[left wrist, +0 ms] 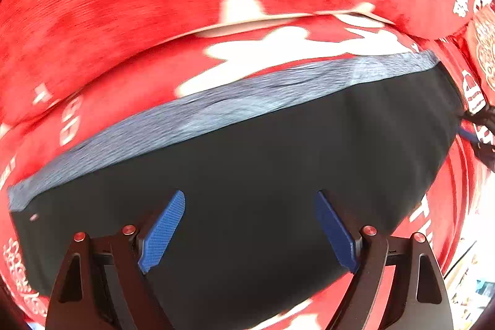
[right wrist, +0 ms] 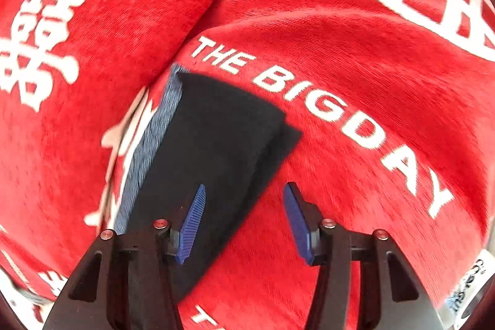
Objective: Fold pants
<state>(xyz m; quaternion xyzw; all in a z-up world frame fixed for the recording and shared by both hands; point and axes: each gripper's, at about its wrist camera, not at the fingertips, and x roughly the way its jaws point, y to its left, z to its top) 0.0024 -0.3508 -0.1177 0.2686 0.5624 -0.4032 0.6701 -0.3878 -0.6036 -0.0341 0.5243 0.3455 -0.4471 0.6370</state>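
The black pants (left wrist: 263, 181) lie folded flat on a red cloth, with a grey-blue waistband (left wrist: 216, 110) along their far edge. My left gripper (left wrist: 250, 197) is open and empty, just above the middle of the pants. In the right wrist view the pants (right wrist: 213, 150) show as a narrow folded stack with the waistband (right wrist: 151, 144) on the left. My right gripper (right wrist: 244, 190) is open and empty, over the right edge of the pants, with its left finger above the black fabric.
The red cloth (right wrist: 371, 113) with white lettering "THE BIG DAY" and white characters covers the whole surface. A thick red fold (left wrist: 154, 5) rises behind the pants. The other gripper's dark tip (left wrist: 482, 129) shows at the right edge of the left view.
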